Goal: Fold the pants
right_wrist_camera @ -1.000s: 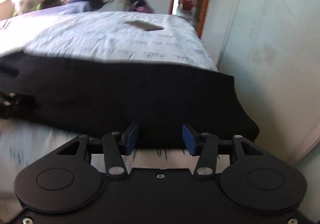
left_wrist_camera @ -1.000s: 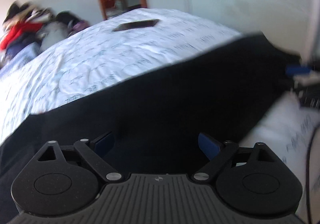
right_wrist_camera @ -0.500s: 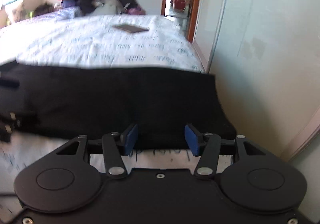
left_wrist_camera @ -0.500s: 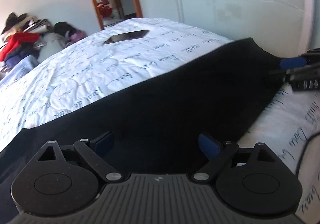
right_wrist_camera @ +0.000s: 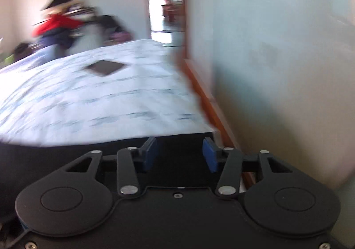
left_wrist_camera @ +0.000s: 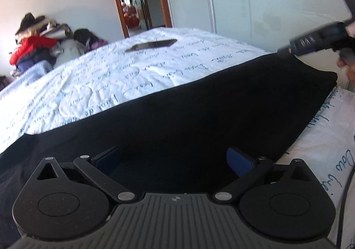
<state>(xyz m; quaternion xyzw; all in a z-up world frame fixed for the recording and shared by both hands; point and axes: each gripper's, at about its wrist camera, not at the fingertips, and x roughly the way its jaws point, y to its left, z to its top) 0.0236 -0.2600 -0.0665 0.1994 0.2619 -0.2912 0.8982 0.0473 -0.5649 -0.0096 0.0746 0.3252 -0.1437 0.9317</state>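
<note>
Two grippers work over the black pants, which lie flat across the near part of the bed, from 9 to 3 o'clock in the left view. Our left gripper hovers above the cloth, its jaws opening wide with nothing pressed between them. Our right gripper stands half open over the pants' corner at 6 o'clock, gripping nothing; a phone lies at 12 o'clock.

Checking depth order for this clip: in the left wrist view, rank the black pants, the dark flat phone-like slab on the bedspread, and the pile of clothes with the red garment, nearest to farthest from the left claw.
1. Black pants, directly beneath the left claw.
2. Dark flat slab, mid-bed, ahead.
3. Clothes pile with red garment, far left by the wall.
</note>
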